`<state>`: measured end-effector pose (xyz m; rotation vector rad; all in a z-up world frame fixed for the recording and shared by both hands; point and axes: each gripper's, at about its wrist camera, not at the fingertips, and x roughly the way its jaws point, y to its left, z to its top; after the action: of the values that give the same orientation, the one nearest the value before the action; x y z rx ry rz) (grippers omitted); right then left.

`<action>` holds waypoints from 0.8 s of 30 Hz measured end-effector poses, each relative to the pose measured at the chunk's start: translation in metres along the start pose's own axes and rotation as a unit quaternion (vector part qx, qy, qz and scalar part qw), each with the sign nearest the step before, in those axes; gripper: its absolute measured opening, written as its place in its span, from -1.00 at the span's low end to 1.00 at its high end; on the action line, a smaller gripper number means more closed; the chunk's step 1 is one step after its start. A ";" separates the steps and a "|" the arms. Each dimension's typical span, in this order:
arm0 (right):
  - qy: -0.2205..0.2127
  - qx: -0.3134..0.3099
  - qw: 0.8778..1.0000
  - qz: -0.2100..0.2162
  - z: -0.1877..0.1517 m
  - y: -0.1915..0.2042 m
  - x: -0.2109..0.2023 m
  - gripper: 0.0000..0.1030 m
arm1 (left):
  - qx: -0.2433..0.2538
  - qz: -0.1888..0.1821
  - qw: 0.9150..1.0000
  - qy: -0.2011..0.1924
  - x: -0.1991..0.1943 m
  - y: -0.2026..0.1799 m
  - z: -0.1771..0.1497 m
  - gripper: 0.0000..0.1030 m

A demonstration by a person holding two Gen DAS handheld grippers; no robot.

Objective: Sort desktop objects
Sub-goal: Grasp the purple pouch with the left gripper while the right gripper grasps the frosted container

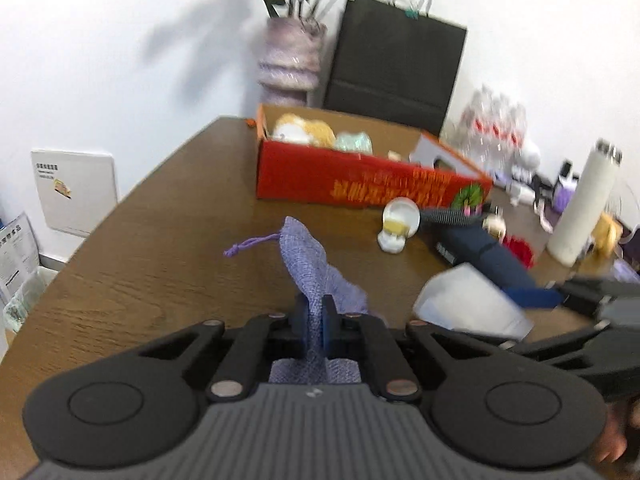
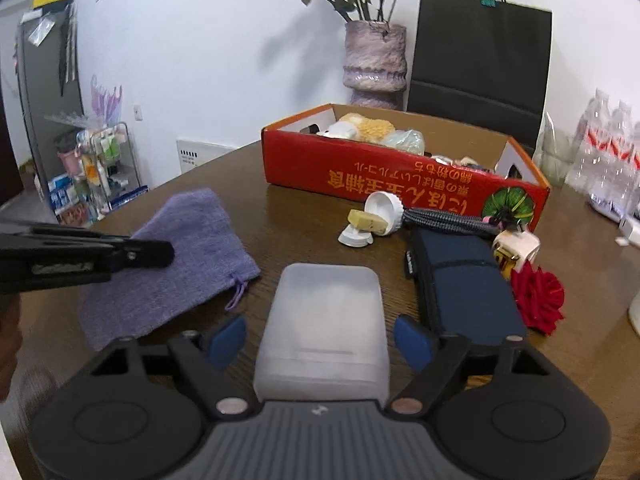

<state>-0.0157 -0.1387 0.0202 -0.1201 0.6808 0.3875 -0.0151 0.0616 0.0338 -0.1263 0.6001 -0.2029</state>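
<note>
Wooden table (image 2: 304,216) by white wall — left hand-held gripper (image 1: 315,322) clamps purple pouch (image 1: 308,268), right (image 2: 320,338) seemingly released.

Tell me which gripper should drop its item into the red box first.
Left. The left gripper is already shut on the purple pouch, so it can probably carry it to the red box at once. The right gripper only straddles the frosted plastic case, pads apart.

On the worktop (image 2: 304,208), the cardboard box (image 2: 400,176) sits at twelve o'clock, with the vase (image 2: 374,60) and paper bag (image 2: 480,48) behind it. The drawstring pouch (image 2: 192,236) lies at nine o'clock, the plastic case (image 2: 324,320) at six, the zip case (image 2: 464,276) at three.
</note>
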 end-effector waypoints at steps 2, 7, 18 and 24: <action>0.012 0.010 1.000 -0.010 0.003 0.000 0.010 0.25 | 0.004 0.001 1.000 -0.017 -0.006 -0.003 0.009 -0.87; 0.020 0.010 1.000 -0.003 0.005 0.004 0.013 0.24 | 0.008 -0.025 0.998 -0.061 -0.021 -0.009 0.034 -0.87; -0.112 0.041 0.992 -0.051 0.102 -0.062 -0.035 0.24 | 0.023 -0.070 0.992 -0.105 0.057 -0.007 0.162 -0.87; -0.098 0.096 0.988 -0.063 0.174 -0.134 0.014 0.24 | 0.104 -0.128 0.986 -0.029 0.162 -0.021 0.211 -0.86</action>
<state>0.1491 -0.2174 0.1431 0.0582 0.5096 0.2061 0.2324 0.0169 0.1215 -0.0073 0.5012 -0.5084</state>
